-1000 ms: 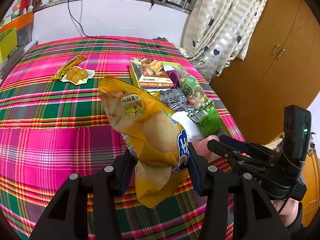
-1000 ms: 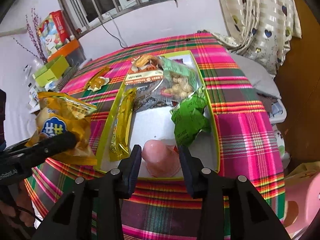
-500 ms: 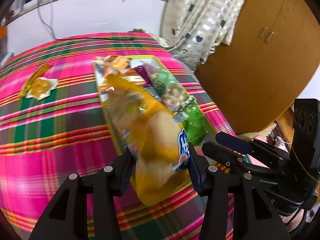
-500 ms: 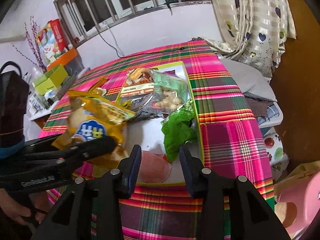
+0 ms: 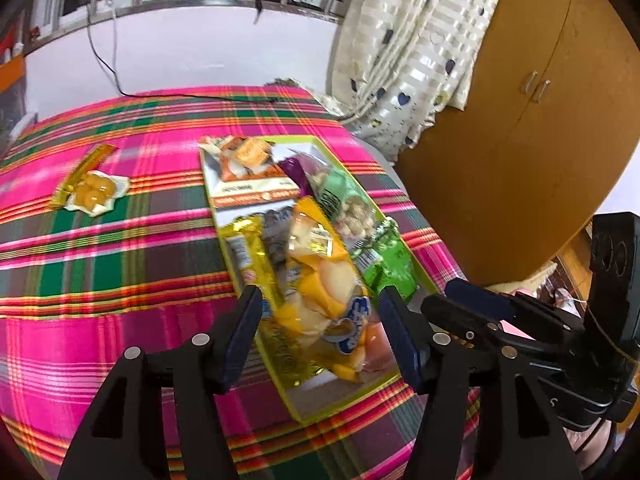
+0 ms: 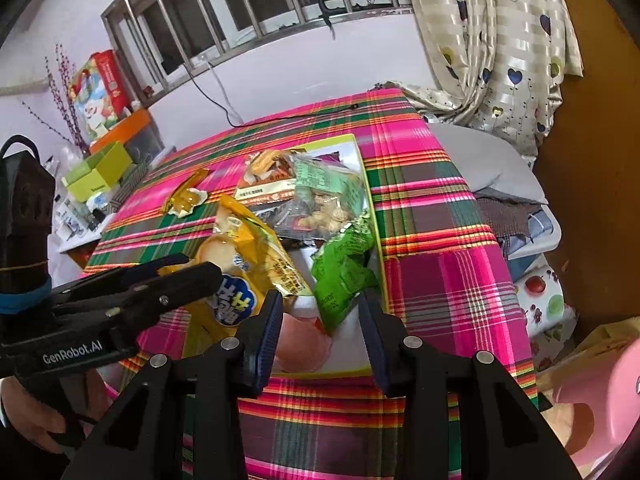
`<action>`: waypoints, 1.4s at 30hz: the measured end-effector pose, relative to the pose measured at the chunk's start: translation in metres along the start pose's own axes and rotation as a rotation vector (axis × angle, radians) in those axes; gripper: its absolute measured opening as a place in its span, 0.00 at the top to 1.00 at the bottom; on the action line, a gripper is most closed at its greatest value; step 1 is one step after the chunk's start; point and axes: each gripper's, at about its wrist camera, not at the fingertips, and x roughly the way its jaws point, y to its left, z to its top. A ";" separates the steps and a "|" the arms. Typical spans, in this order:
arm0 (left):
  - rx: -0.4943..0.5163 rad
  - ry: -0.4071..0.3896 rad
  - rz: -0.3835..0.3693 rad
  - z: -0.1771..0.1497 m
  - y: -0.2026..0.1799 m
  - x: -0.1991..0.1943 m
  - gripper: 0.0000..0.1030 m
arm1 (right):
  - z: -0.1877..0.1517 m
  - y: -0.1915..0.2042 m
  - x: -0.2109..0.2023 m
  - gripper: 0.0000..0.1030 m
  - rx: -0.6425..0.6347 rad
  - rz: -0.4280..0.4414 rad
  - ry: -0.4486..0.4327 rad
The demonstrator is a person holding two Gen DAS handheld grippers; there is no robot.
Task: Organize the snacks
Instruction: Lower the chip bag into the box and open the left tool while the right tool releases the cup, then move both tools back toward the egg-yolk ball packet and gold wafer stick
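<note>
"GenRobot.AI" stands in white on the left tongs [image 6: 192,276].

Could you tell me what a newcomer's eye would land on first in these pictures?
Probably the yellow chip bag, hanging between the left gripper's spread fingers over the snack-filled green tray. Next, the loud pink plaid tablecloth, with a lone pastry packet lying left of the tray.

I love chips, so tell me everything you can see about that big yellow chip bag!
The yellow chip bag is shiny, crinkly plastic, puffed with air, with pictures of pale round chips and a blue-and-white logo near its lower end. It lies lengthwise over the green-rimmed tray, on top of other snack packets, between a long yellow packet and a green packet. The open left tongs sit around it; whether they touch it is unclear.
</note>
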 end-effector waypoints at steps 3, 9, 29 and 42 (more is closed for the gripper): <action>-0.015 -0.013 0.032 -0.002 0.006 -0.008 0.40 | 0.000 0.007 -0.001 0.64 -0.015 0.010 -0.003; -0.070 -0.003 0.093 -0.012 0.028 -0.013 0.40 | -0.001 0.017 0.001 0.64 -0.038 0.015 0.017; -0.298 0.008 0.274 -0.047 0.149 -0.038 0.40 | 0.023 0.115 0.042 0.47 -0.251 0.072 0.069; -0.392 -0.004 0.325 -0.063 0.218 -0.056 0.40 | 0.070 0.206 0.142 0.43 -0.463 0.131 0.178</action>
